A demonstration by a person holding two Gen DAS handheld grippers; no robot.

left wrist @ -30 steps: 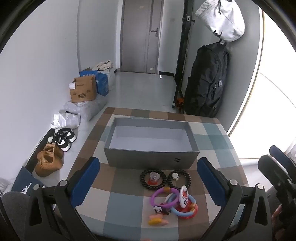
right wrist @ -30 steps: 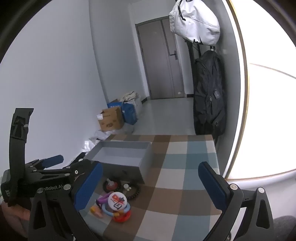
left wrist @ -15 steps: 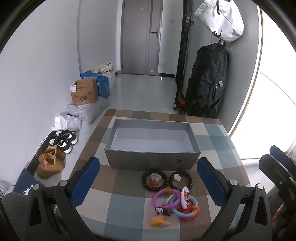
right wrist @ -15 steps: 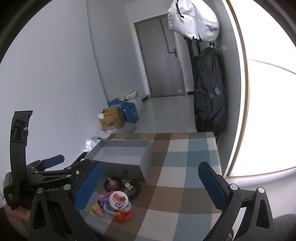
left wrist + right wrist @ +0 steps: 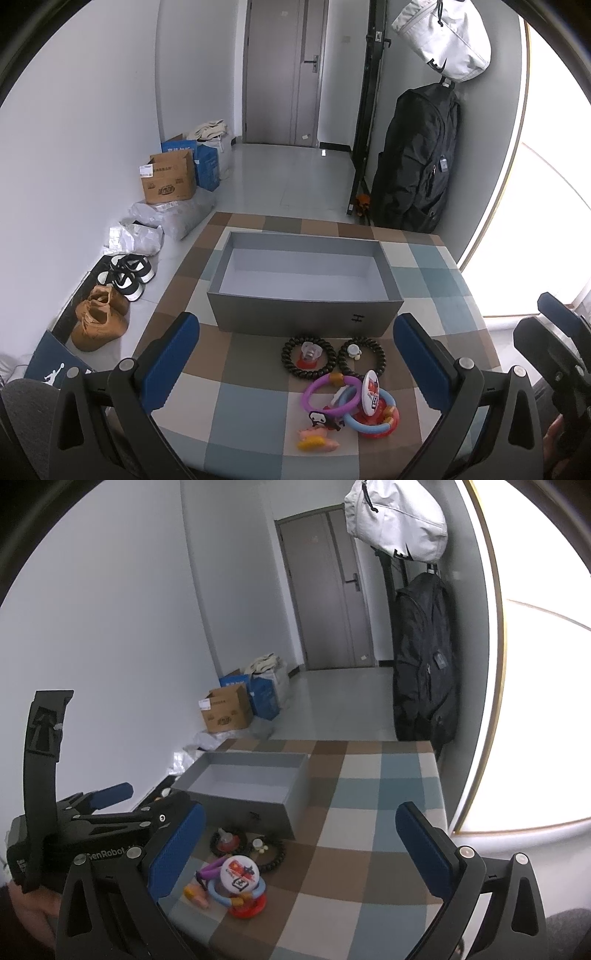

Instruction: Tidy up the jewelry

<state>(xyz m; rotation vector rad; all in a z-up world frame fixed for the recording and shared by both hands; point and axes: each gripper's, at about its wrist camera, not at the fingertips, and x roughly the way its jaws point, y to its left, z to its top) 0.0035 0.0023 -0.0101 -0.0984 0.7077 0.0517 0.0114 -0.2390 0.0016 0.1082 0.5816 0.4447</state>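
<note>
Grey card makes up the box (image 5: 303, 280), an open, flat-walled rectangle whose long axis runs left to right across my left view, with its bare pale floor showing and a small dark mark on the near wall. It sits on the checked cloth (image 5: 251, 402) of brown, blue and cream squares. Just near of the box lie two dark beaded bracelets (image 5: 308, 356), round rings side by side and nearly touching; the left one has a red and clear charm inside it, the right one a small white piece. Nearer still is a heap: a smooth purple ring (image 5: 330, 393), a blue ring (image 5: 364, 417) over a red one, a round white badge (image 5: 370, 391) tilted on edge with a printed face, and a yellow and pink toy figure (image 5: 317, 439) lying at the near end. My left gripper (image 5: 295, 360) hangs above the cloth with its blue ribbed pads wide apart and nothing between them, the beads and heap lying in the gap as seen from above. My right gripper (image 5: 295, 849) is also spread wide and empty, off to the right of the pile, which shows by its left pad. From there the box runs away toward the far left, and the badge (image 5: 238, 873) faces up at me.
</note>
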